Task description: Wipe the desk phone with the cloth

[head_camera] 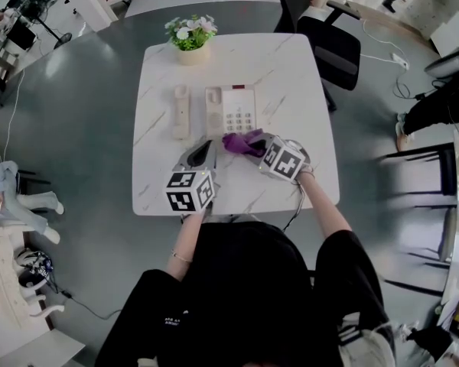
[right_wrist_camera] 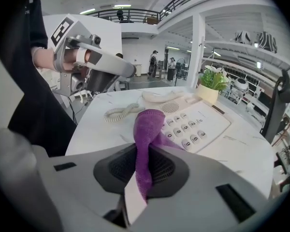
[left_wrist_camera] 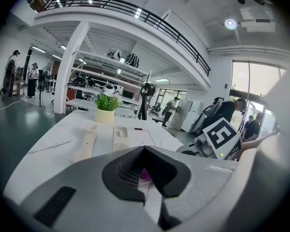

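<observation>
The cloth (right_wrist_camera: 147,124) looks fuzzy, the marble-patterned tabletop (head_camera: 291,113) glossy, the desk phone (right_wrist_camera: 208,120) smooth, probably plastic.

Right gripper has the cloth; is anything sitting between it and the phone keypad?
Nothing visible does. The purple cloth, shut in the right gripper, hangs right at the near edge of the desk phone keypad. The handset and coiled cord lie off to the side, clear of that path.

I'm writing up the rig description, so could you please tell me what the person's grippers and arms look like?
Both the left gripper and right gripper have light grey bodies, dark ribbed jaw pads, and a white cube with black square markers. The person wears a black short-sleeved top and a thin bracelet on the left wrist.
</observation>
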{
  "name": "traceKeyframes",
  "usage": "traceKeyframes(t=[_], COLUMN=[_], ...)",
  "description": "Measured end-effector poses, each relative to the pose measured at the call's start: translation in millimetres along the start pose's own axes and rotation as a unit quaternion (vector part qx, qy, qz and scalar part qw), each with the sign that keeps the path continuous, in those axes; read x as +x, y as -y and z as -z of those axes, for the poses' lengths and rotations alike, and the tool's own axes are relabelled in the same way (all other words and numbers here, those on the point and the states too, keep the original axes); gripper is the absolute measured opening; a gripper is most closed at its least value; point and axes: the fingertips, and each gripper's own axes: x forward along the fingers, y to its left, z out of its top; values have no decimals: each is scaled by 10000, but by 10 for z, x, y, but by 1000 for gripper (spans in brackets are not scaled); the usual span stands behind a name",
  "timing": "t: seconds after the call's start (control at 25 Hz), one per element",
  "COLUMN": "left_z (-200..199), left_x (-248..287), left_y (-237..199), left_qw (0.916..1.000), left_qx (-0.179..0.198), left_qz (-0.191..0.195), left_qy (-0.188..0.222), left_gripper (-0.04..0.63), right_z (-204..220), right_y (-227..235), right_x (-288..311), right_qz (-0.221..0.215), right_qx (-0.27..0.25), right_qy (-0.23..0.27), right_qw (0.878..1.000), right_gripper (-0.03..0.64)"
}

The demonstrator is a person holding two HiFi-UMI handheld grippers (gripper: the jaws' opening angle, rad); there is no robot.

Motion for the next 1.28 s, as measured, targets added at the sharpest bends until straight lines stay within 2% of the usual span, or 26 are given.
traceKeyframes(t=[0.08,0.2,0.36,0.6,0.8,0.92,1.08,1.28], left_z=[-11,-22,-88,-300,-491,-596,-723,-870], left_x=[-16,-49,-75,-168,-275,-331,-411,-491], left_y=[-8,-44,-45,23,71,61,69,65], left_qw=[10000,10000,9998,9981,9944,9925,9899,9866], left_qx=[8,26,56,138,194,288,383,573], left_qz=[-17,-53,-23,140,327,326,338,267], left_qy=[24,62,211,580,985,1145,1322,1503], left_gripper=[-3,-3,-3,-3,-3,-3,-3,-3], right_z=[-14,-115,-230,-478,-677,-771,-851,-913], right_y=[-30,14,149,244,314,390,480,577], right_x=[-41,-132,-284,-619,-913,-1093,-1312,-1564], right_qz=[-123,-217,-137,32,257,441,764,1230], right_qx=[252,736,1437,2176,2468,2675,2792,2792], right_qy=[150,654,1385,2496,3282,3717,4145,4404], right_qw=[9995,9949,9798,9436,9114,8879,8628,8444], right_gripper=[38,37,37,37,37,37,37,37])
